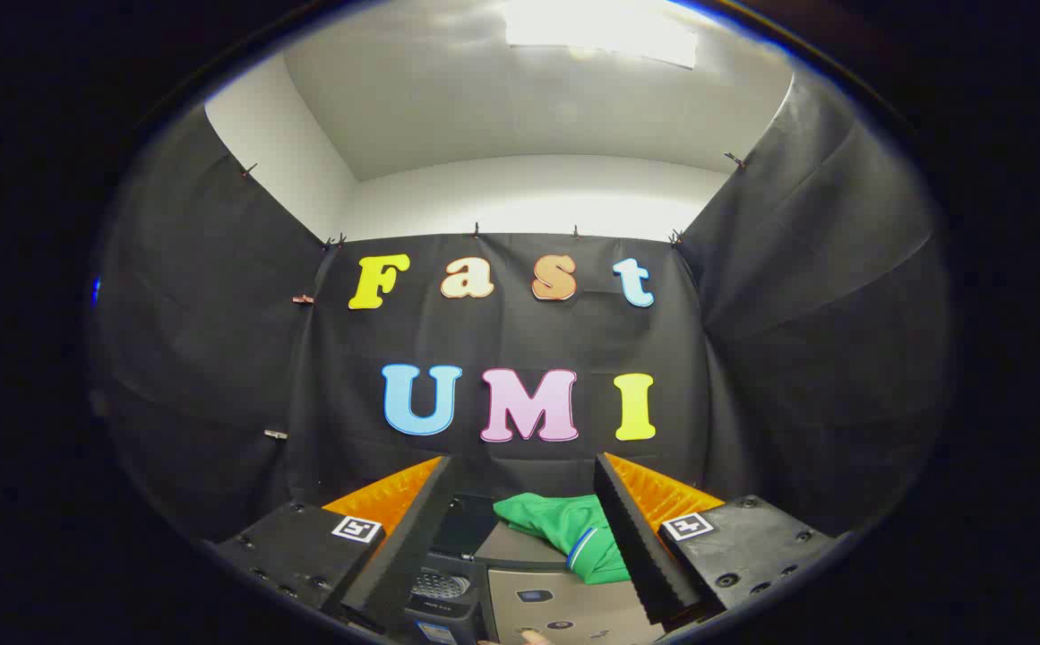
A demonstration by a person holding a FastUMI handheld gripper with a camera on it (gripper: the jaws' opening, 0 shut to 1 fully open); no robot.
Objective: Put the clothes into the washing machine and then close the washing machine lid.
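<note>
Fingers spread and empty, the gripper point(520, 537) hovers before a crumpled green cloth garment point(573, 530) lying atop the grey washing machine point(564, 605); grasping it likely comes next.

A staged recording booth, not a lived-in home. Black cloth point(788, 296) is hung as walls on three sides and pinned along its top edge by small clips point(736, 160); plain white walls point(520, 193) and a lit ceiling panel point(600, 31) are seen above it. Square printed markers point(356, 528) are fixed to the gripper body, as is usual on data-collection rigs.
</note>
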